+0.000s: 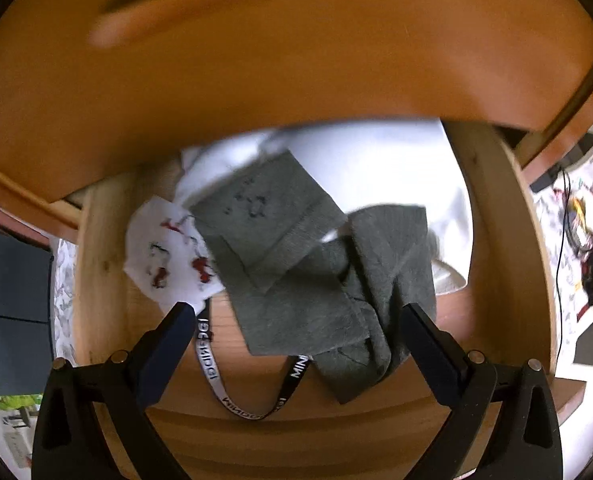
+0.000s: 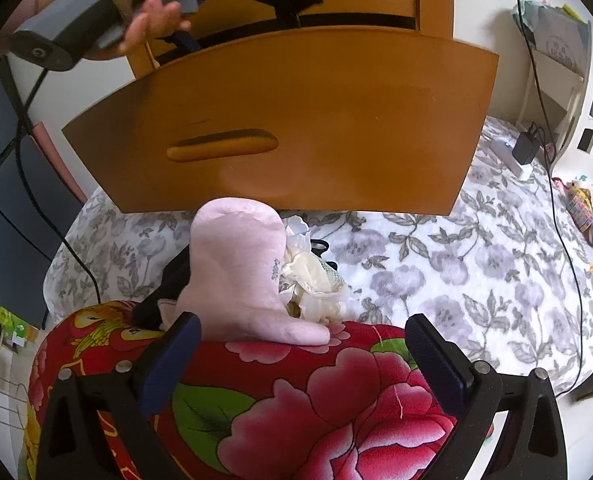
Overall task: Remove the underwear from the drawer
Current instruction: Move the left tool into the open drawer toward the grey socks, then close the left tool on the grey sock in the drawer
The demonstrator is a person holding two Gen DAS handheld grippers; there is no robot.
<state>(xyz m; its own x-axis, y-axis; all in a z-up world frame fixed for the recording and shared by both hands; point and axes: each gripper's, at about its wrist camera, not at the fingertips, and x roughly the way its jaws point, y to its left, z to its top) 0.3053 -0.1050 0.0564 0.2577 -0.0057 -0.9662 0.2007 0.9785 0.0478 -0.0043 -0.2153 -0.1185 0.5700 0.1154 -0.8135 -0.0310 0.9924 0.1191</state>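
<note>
- Grey knit, the underwear, lying crumpled in the open drawer in the left wrist view, on the wood floor of it and partly over a white cloth.
- Long axis running from upper left to lower right of the view; flat folded end toward the drawer's back at upper left, bunched twisted end toward the front at lower right.
- Black-and-white lettered waistband looping out from under the near edge toward the drawer front; whether part of the grey piece, cannot tell.
- White printed cloth with red marks just beside the grey piece, tucked under its left edge.
- Left gripper poised above the near end, jaws spread wide and holding nothing, one finger off each side of the grey fabric; judged as lined up to straddle the bunched end, where folds give something to pinch.
- Red floral quilt filling the foreground of the right wrist view, with a pink garment standing on it and cream lacy pieces just behind; likely a pile of things already out.
- Right gripper hanging over the quilt, jaws spread and empty, well apart from the drawer; judged as parked clear.
- Drawer front pulled out over the flowered bedsheet; a hand on the other gripper's handle at upper left, above the drawer.
</note>
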